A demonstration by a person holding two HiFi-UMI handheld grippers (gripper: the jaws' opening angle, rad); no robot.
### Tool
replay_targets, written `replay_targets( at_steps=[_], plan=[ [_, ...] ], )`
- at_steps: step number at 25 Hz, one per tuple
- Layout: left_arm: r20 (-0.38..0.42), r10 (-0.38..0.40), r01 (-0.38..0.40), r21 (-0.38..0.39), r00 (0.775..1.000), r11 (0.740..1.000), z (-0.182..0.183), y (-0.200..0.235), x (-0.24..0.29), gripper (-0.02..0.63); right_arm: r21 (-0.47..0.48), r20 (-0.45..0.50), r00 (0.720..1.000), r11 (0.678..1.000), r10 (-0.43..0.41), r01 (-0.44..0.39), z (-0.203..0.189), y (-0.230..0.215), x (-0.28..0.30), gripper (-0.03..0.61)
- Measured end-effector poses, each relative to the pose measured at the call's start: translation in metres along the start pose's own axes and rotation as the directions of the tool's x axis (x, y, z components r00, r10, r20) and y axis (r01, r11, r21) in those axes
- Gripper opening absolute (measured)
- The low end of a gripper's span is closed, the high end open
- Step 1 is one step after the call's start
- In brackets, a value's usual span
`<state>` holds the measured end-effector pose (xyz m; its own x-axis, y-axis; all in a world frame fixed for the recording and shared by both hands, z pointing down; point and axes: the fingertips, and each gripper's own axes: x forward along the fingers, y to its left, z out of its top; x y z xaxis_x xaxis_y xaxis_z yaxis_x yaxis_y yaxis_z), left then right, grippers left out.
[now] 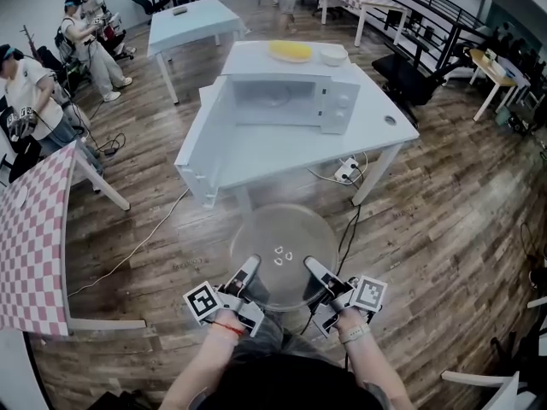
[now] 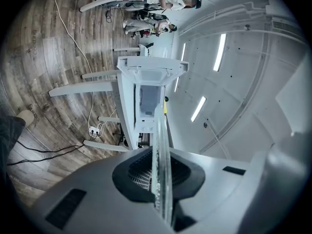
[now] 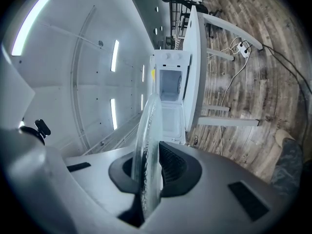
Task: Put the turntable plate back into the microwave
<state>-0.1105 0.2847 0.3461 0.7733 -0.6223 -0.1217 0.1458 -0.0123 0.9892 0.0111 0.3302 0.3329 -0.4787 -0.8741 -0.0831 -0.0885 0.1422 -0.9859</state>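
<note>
left tongs (image 1: 250, 265) grey, dark pads, black-white marker cube (image 1: 203, 302) | right tongs (image 1: 309, 266) alike | red band (image 1: 224, 326) left wrist | pale band (image 1: 354, 334) right wrist

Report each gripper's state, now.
Left gripper: shut on the near rim of the glass turntable plate.
Right gripper: shut on the same plate's near rim.

White microwave (image 1: 338, 109), white table (image 1: 385, 131); clear turntable plate (image 1: 282, 229); pink-white checked tablecloth (image 1: 34, 246); brown plank floor (image 1: 444, 212).

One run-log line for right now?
left gripper: shut on turntable plate | right gripper: same plate | microwave: door open, plate not yet in
</note>
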Motion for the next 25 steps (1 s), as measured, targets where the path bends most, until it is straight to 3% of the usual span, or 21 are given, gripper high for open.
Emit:
replay_targets(
  at_steps=[25],
  plan=[
    [0.017, 0.017, -0.017, -0.020, 1.000, 1.000, 0.059, 0.026, 0.090, 0.032, 0.028, 0.005, 1.000, 0.999, -0.025, 0.025, 0.078, -0.038, 0.072, 0.041]
  ],
)
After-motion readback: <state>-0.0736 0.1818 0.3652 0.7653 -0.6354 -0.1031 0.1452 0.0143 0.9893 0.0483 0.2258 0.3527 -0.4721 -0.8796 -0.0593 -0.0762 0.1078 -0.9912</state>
